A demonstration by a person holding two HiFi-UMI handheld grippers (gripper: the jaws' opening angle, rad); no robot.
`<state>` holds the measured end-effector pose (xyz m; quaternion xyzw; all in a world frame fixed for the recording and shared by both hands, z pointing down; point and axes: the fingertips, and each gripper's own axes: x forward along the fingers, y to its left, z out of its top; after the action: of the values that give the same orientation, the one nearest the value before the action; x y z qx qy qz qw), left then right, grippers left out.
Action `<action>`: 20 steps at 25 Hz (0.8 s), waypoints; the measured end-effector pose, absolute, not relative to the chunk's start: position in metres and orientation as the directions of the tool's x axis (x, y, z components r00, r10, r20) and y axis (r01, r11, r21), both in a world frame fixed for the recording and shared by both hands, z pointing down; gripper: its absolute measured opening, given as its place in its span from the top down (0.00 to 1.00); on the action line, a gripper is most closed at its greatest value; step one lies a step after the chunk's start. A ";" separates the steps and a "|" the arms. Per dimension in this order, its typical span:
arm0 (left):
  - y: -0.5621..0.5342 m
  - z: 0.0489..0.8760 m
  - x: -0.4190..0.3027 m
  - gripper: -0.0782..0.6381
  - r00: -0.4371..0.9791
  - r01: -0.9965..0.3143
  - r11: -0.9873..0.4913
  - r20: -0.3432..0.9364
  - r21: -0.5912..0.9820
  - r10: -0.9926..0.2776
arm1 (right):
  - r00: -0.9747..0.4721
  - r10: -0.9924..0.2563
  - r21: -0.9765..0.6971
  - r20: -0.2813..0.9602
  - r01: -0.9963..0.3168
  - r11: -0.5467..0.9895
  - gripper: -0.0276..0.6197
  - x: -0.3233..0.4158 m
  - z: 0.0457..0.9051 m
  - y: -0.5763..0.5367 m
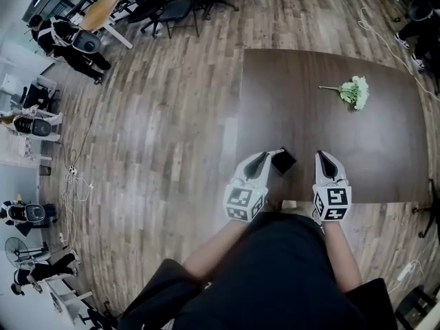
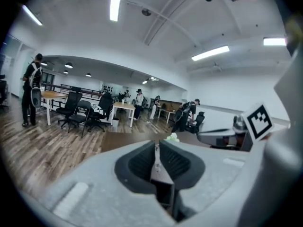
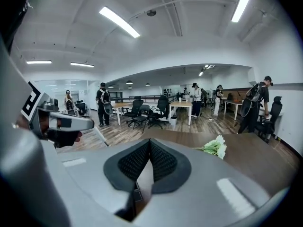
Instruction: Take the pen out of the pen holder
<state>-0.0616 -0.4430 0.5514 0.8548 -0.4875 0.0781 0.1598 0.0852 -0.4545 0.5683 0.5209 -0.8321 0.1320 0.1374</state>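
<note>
Both your jaws are closed on nothing. The left gripper (image 1: 264, 158) and the right gripper (image 1: 322, 157) each show their pads pressed together at the tip. The black holder (image 1: 282, 161) sits just off the left jaws' tip, on their right side, between the two grippers. No pen shows in any view. Push forward with the jaws closed and you'd likely tip the holder or shove it along the table (image 1: 385, 163). Spread the jaws before you reach in.

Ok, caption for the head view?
Left tongs and right tongs shut over a dark table, small black object beside the left, white flowers beyond.
</note>
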 end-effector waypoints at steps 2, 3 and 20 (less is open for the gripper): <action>-0.443 0.538 -0.072 0.85 0.506 -0.862 -0.471 0.260 0.186 -0.822 | -0.413 -0.836 -0.066 0.361 -0.905 0.419 0.95 0.081 0.562 -0.453; -0.443 0.533 -0.077 0.85 0.500 -0.865 -0.468 0.248 0.181 -0.830 | -0.411 -0.838 -0.062 0.358 -0.906 0.418 0.95 0.079 0.560 -0.453; -0.451 0.491 -0.129 0.85 0.467 -0.884 -0.462 0.142 0.072 -0.873 | -0.369 -0.879 -0.029 0.301 -0.925 0.378 0.95 0.055 0.540 -0.461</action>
<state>-0.1290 -0.4509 0.4913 0.8538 -0.5144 0.0426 0.0677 0.0549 -0.4606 0.5402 0.5491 -0.8216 0.0968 0.1183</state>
